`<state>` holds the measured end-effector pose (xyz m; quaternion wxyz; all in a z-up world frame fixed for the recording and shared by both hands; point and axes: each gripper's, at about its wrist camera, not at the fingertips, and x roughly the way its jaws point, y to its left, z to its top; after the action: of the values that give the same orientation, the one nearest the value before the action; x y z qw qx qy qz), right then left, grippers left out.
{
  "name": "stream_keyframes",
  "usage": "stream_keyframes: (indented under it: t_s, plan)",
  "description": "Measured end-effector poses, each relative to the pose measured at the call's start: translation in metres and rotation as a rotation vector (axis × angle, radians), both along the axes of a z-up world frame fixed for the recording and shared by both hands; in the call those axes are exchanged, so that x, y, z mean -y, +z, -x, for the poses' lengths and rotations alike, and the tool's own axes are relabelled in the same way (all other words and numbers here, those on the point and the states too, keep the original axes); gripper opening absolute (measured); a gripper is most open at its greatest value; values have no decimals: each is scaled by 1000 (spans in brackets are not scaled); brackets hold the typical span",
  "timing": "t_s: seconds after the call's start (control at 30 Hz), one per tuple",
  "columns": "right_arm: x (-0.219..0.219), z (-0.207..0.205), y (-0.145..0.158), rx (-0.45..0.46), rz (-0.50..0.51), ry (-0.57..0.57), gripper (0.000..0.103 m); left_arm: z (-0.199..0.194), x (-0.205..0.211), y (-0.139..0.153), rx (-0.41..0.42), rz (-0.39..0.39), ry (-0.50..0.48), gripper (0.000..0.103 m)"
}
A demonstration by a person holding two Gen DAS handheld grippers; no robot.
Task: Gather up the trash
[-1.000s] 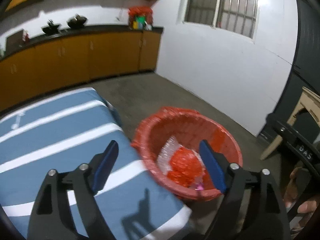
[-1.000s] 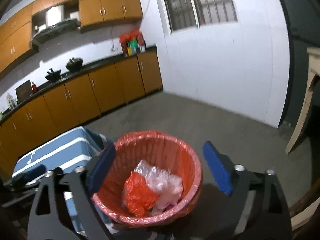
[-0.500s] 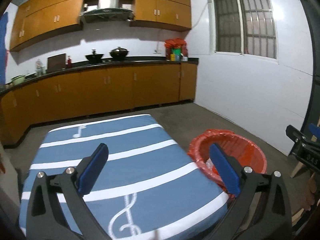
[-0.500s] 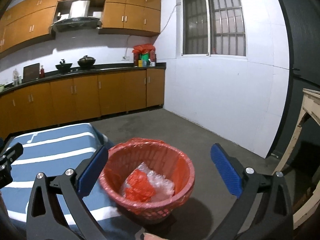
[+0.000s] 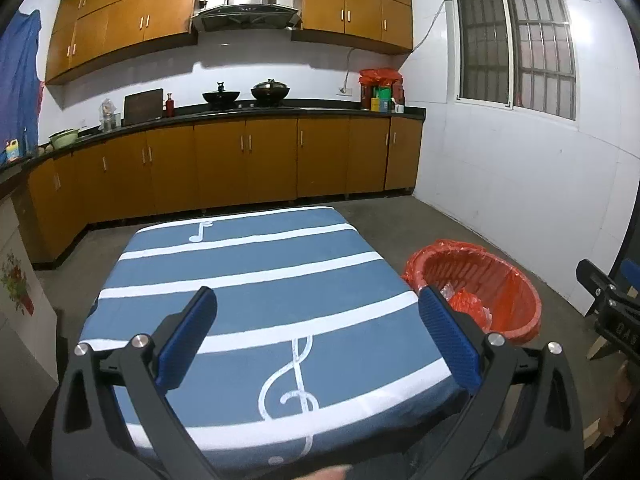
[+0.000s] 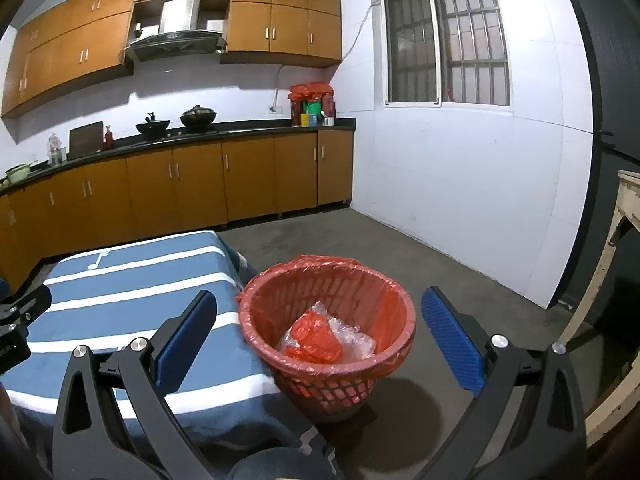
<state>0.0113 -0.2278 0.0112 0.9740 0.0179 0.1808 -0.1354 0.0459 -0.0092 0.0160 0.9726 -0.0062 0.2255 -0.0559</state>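
Hovering over the blue striped tablecloth (image 5: 248, 276), the left gripper (image 5: 320, 336) has its jaws spread wide with nothing between them. The right gripper (image 6: 316, 332) is equally wide and empty, framing the red basket (image 6: 328, 320) at the frame's centre. Inside the basket lie a red bag (image 6: 316, 338) and clear plastic (image 6: 356, 338).

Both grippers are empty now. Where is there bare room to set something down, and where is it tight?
The blue striped cloth on the table is bare from edge to edge. The concrete floor between the red basket and the white wall is open too. It is tight where the basket stands close against the table's right edge. The basket already holds red and clear plastic.
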Motion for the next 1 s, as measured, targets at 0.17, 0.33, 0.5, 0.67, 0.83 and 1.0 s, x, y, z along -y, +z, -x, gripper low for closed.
stream_keyframes:
  t_s: [0.17, 0.33, 0.5, 0.67, 0.83, 1.0]
  plan:
    - [-7, 9, 0, 3, 1, 19, 101, 16, -4, 0, 13, 5, 18, 99]
    - [-12, 16, -3, 5, 2, 25, 101, 29, -5, -1, 23, -6, 29, 99]
    - [-14, 22, -7, -1, -3, 20, 101, 39, -2, 0, 34, -22, 37, 99]
    - [-14, 26, -12, -19, -18, 15, 101, 46, 1, -2, 30, -30, 40, 99]
    - [-12, 28, -17, -44, -40, 13, 101, 50, 5, -4, 22, -33, 39, 99]
    - [-12, 31, -20, -57, -48, 10, 101, 53, 11, -7, 9, -34, 37, 99]
